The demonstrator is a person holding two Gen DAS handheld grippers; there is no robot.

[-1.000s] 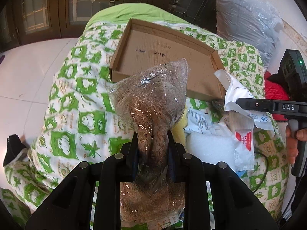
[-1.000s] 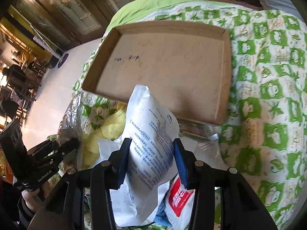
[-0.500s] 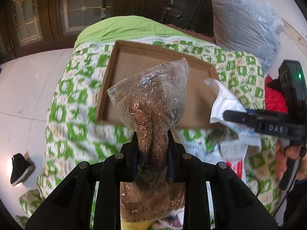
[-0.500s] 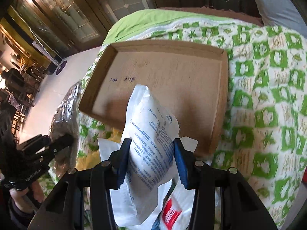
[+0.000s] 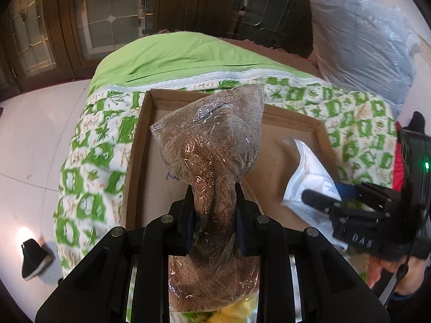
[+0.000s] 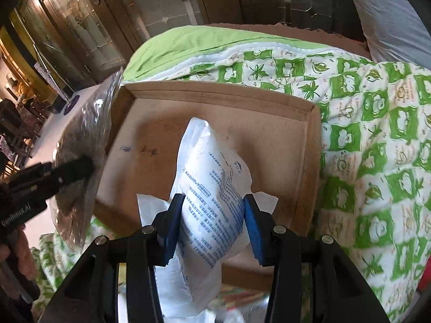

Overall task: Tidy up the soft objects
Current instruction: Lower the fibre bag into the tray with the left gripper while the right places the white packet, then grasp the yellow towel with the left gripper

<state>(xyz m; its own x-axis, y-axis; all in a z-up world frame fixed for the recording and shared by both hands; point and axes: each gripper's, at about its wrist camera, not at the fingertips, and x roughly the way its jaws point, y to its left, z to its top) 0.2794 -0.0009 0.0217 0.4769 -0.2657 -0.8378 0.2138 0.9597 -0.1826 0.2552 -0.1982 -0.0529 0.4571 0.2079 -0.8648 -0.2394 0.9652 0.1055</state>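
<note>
Over cardboard tray (image 6: pixel 309 161): left tongs (image 5: pixel 214 210) pinch brown furry bag (image 5: pixel 212 145), right tongs (image 6: pixel 212 215) pinch white pouch (image 6: pixel 212 177).

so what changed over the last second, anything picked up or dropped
Both grippers carried their loads forward over the shallow brown cardboard tray. The left gripper now holds the clear-wrapped brown furry bundle above it, and the right gripper holds the white printed plastic packet. Nothing was picked up or released: both grips are unchanged and the tray has nothing lying in it.
</note>
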